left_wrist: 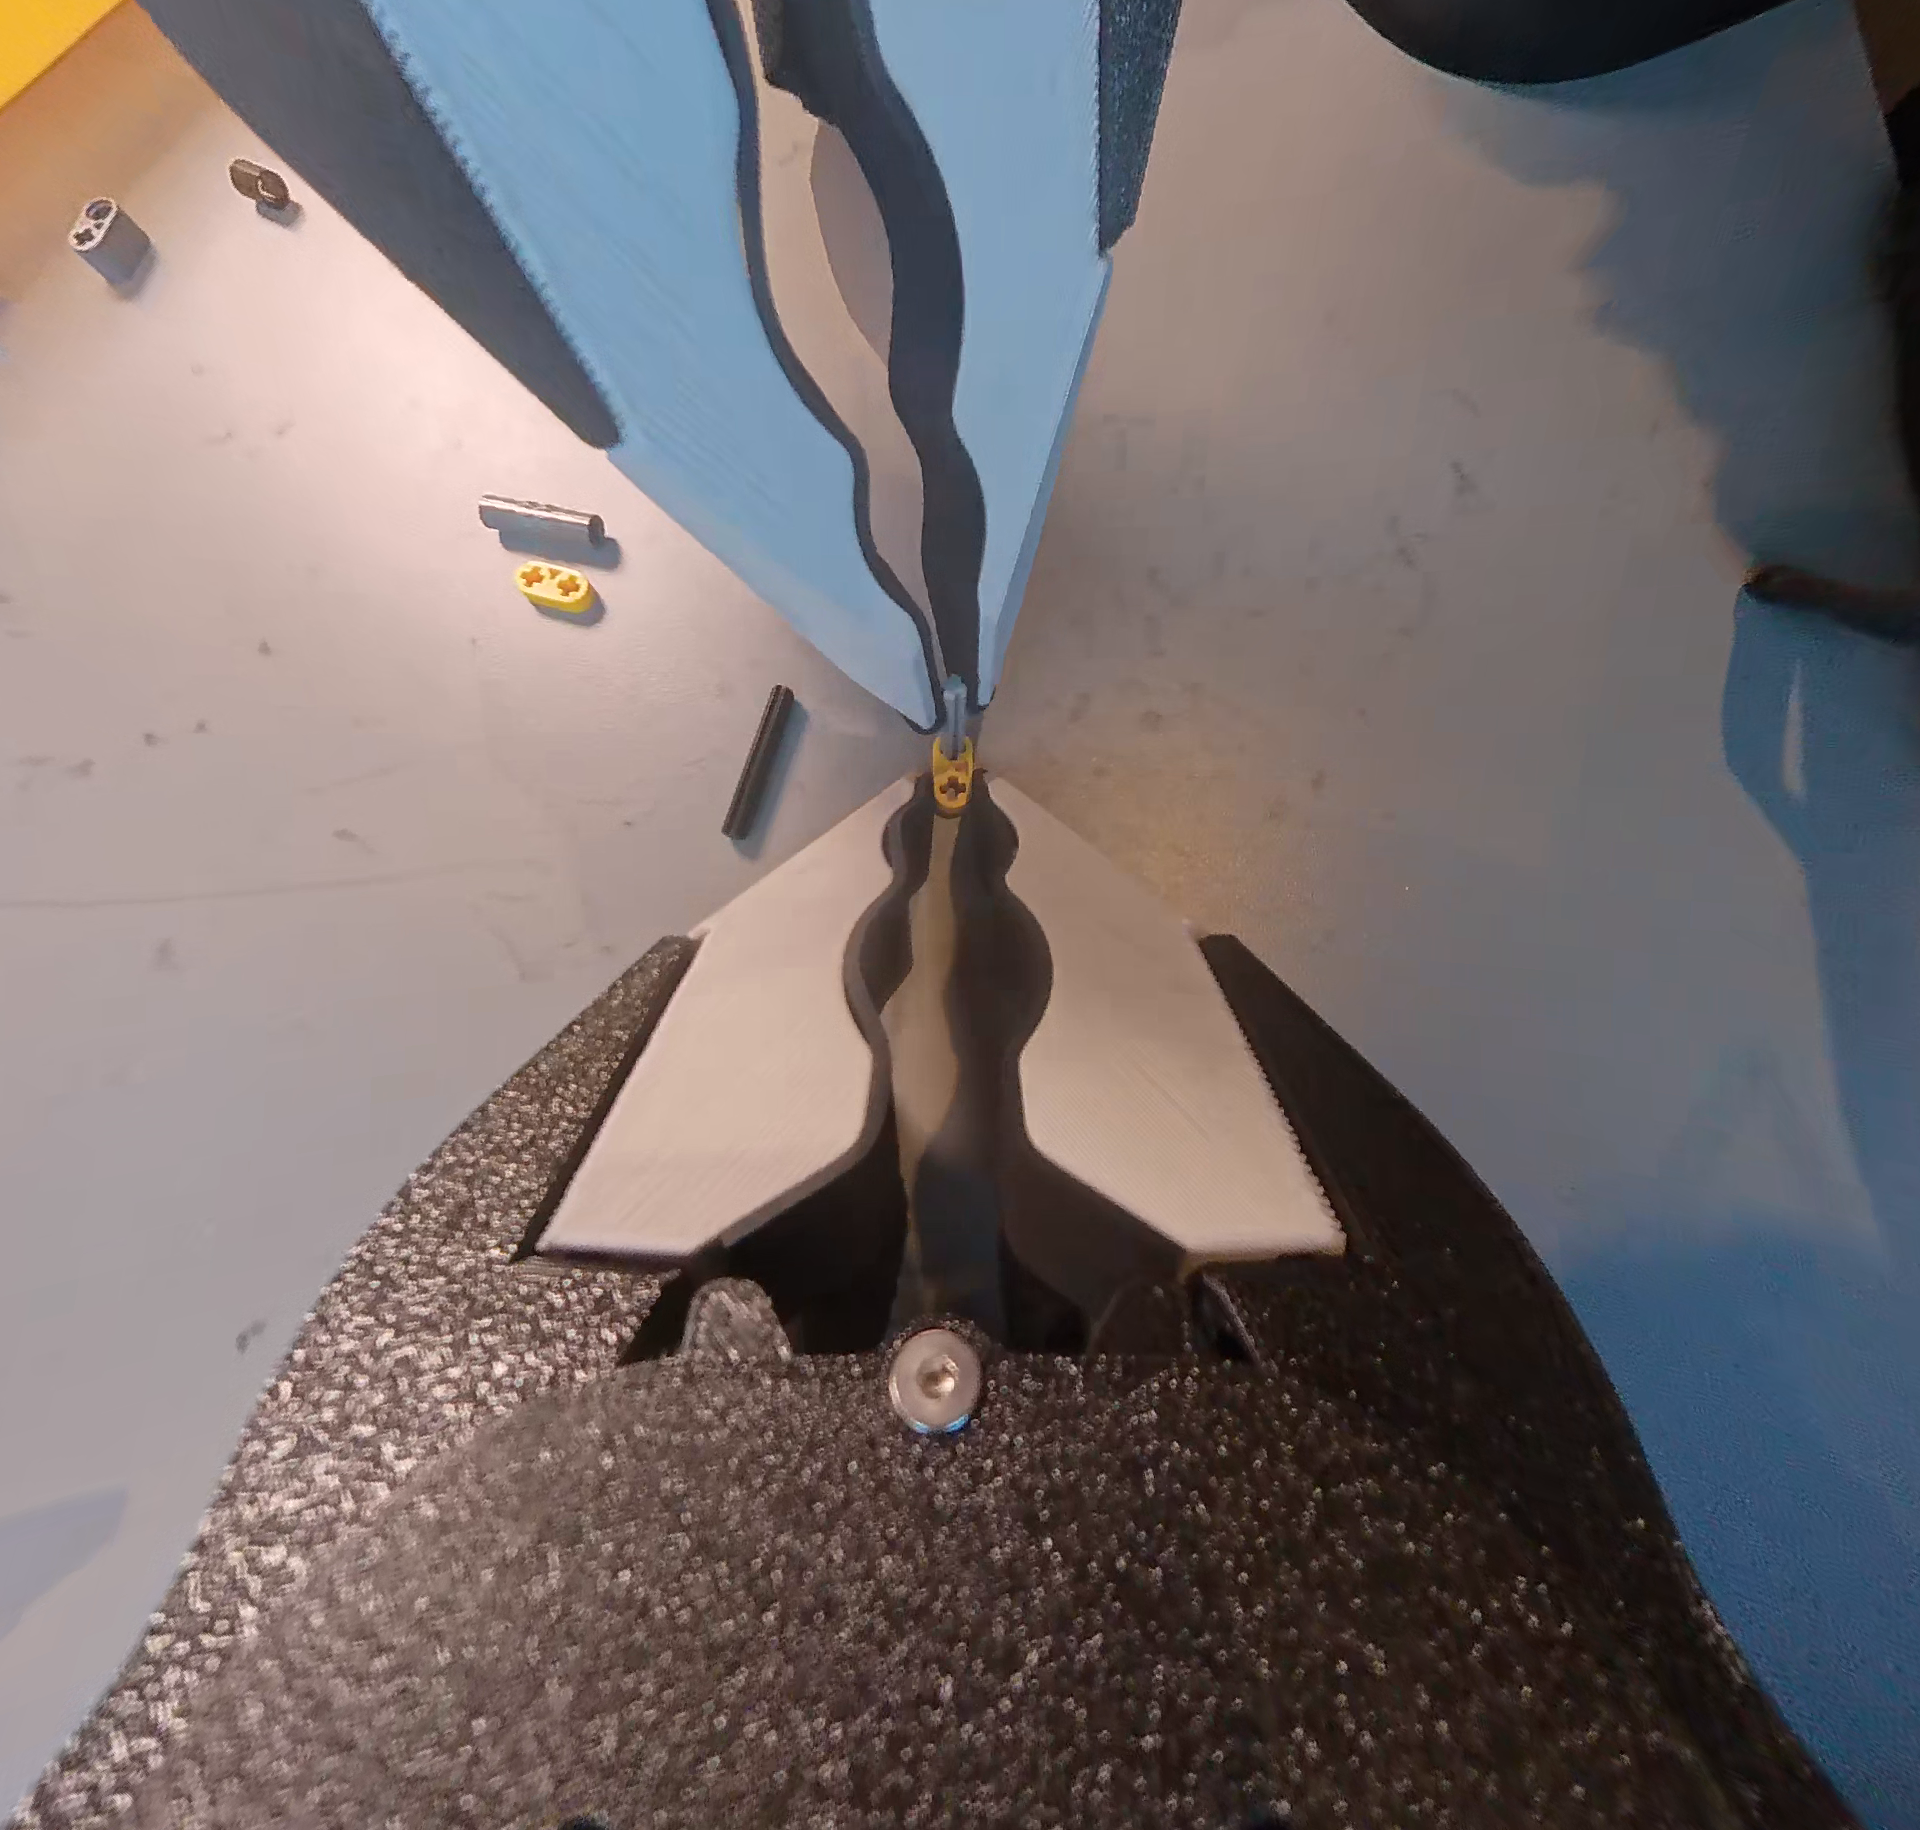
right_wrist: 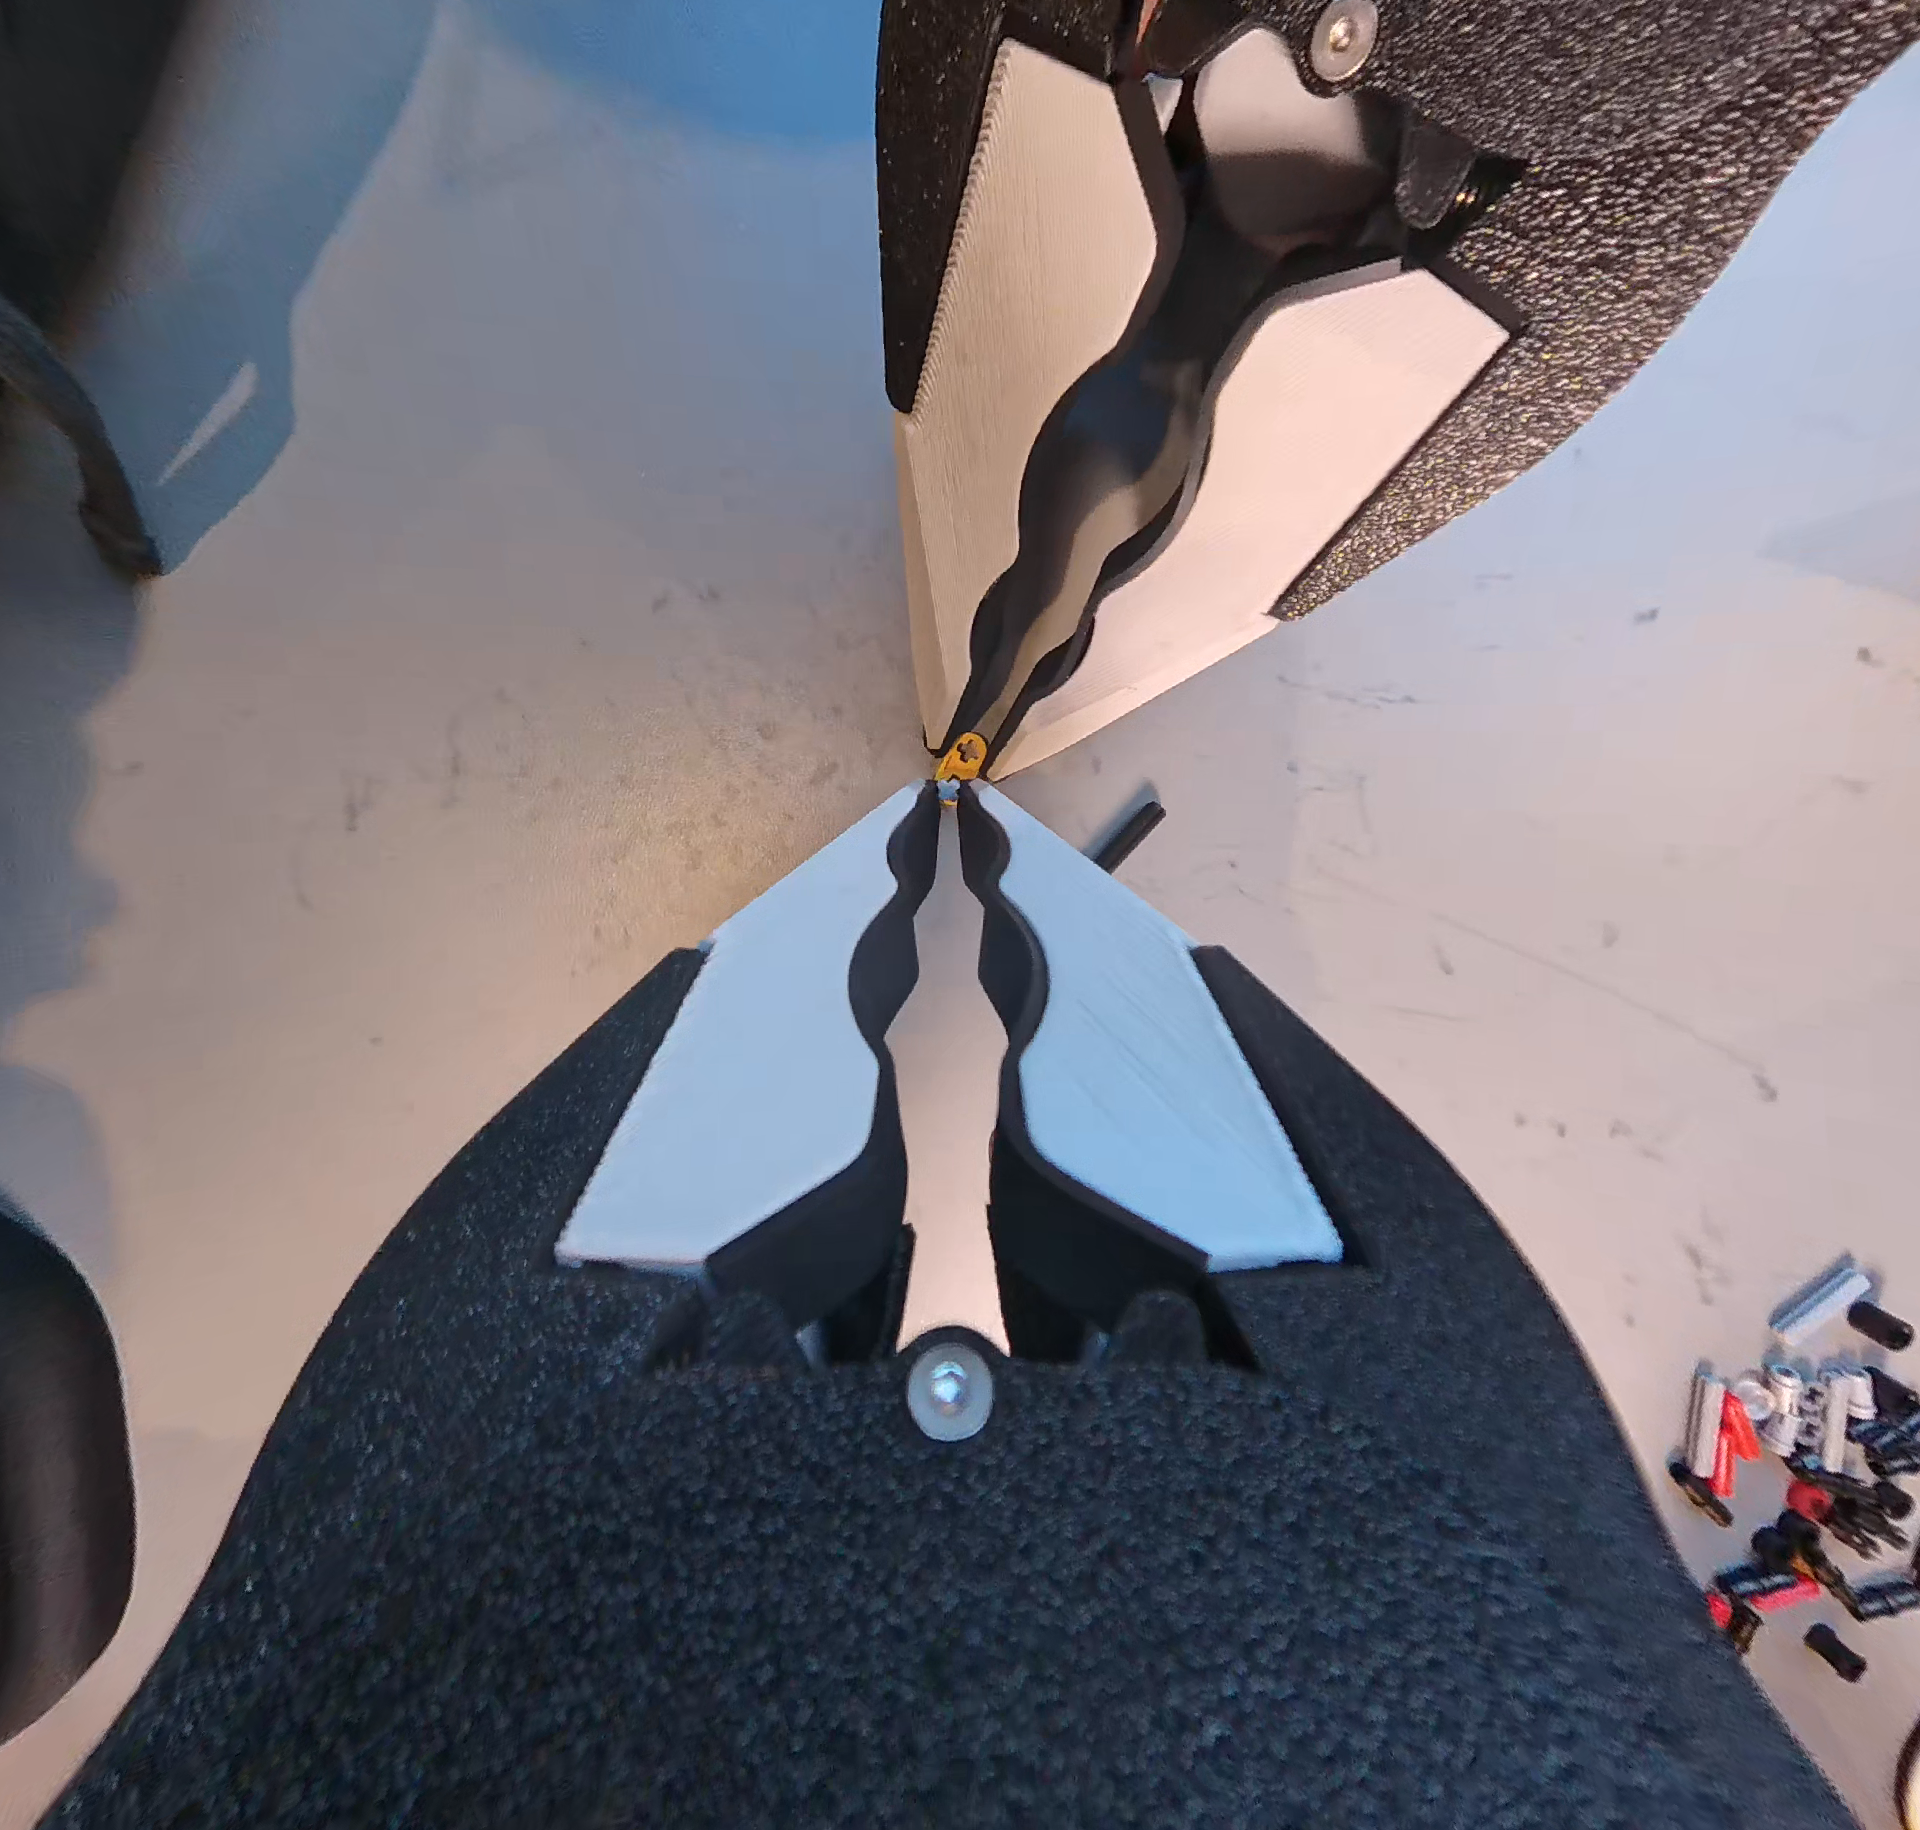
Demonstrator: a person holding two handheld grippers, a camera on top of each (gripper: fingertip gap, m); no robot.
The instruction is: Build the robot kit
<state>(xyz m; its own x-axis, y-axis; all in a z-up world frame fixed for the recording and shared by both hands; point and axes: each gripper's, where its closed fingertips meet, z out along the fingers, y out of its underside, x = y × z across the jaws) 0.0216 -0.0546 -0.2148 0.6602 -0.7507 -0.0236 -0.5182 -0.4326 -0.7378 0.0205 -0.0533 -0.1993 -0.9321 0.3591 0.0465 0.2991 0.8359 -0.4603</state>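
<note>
Left wrist view: left gripper (left_wrist: pixel 953 793) clamped on yellow two-hole link (left_wrist: pixel 952 770); right gripper (left_wrist: pixel 961 710) pinching grey axle (left_wrist: pixel 956 717), tip at link. Nearby on table (left_wrist: pixel 1299 637): black axle (left_wrist: pixel 758 778), second yellow link (left_wrist: pixel 553 582), grey sleeve (left_wrist: pixel 540 518). No legible writing.

Yellow link (left_wrist: pixel 953 771), grey pin (right_wrist: pixel 948 792). Gripper bodies speckled black, jaws pale grey (ribbed print lines). Bench (left_wrist: pixel 312 949) scuffed off-white. Parts pile (right_wrist: pixel 1808 1468) red, black, silver. Black axle (left_wrist: pixel 762 762).
</note>
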